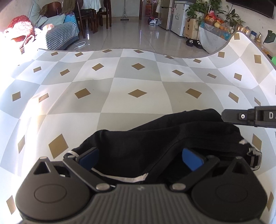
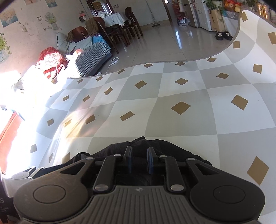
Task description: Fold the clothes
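On the checked tablecloth (image 1: 138, 82), black garment (image 1: 155, 137) bunched at near edge. Left gripper (image 1: 139, 157) spread wide astride it; right gripper (image 2: 139, 160) apparently pinching its fabric, view partly blocked.

Checkered table (image 1: 138, 82) — black garment (image 1: 155, 137) atop.

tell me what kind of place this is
Most likely a home, an open living and dining room. A sofa with cushions stands by dining chairs, a fridge and houseplants line the far wall, and slippers sit on the tiled floor beyond the checked tablecloth.
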`<state>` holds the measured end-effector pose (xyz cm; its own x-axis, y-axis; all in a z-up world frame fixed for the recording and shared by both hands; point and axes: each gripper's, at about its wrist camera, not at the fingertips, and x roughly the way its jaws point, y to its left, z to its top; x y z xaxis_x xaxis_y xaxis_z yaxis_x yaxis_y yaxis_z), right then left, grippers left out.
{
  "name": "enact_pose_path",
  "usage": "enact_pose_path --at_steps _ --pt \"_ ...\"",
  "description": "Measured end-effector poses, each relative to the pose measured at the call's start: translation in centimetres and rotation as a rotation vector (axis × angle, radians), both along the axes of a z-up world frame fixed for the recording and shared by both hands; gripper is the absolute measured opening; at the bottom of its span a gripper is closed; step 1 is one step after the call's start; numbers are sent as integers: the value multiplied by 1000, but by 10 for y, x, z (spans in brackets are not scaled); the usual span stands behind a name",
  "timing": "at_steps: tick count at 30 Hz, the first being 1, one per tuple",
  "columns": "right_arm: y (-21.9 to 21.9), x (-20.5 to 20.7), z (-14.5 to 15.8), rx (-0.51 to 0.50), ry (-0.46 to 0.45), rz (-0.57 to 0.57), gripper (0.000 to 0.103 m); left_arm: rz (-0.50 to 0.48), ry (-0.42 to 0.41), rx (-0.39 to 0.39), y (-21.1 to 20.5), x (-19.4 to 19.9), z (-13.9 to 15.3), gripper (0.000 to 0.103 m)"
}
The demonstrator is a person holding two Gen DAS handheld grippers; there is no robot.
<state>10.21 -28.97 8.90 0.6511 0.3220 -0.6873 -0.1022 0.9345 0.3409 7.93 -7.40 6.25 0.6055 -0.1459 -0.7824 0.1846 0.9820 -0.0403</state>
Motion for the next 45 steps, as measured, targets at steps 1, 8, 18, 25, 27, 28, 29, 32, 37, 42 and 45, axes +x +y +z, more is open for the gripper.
enact_pose_path --at_steps 1,8,18,25,27,28,29,32,37,42,45 --pt "2 3 0 2 0 -4 18 -3 -2 -1 -1 -1 1 103" --pt "14 15 -7 2 14 -21 19 -43 23 -1 -7 -1 -7 103" --pt "4 6 -3 3 19 -11 39 56 49 5 7 21 -24 103" --pt "-17 -12 -1 -23 46 15 50 80 41 -4 12 27 -22 103" --pt "-22 -17 -3 -39 57 21 51 83 41 -6 12 28 -22 103" --pt "-25 -20 -3 -47 63 23 51 85 41 -6 13 29 -22 103" --pt "-26 -23 -4 -55 67 33 51 89 41 -6 14 29 -22 103" --pt "-28 -32 -6 -80 78 67 52 104 42 -10 16 31 -23 103" --pt "-19 -47 -14 -151 99 190 55 128 43 -24 20 34 -22 103" --pt "-8 -54 -26 -232 97 253 55 125 50 -38 20 34 -21 103" --pt "-1 -51 -33 -274 87 264 55 119 51 -33 19 33 -21 103"
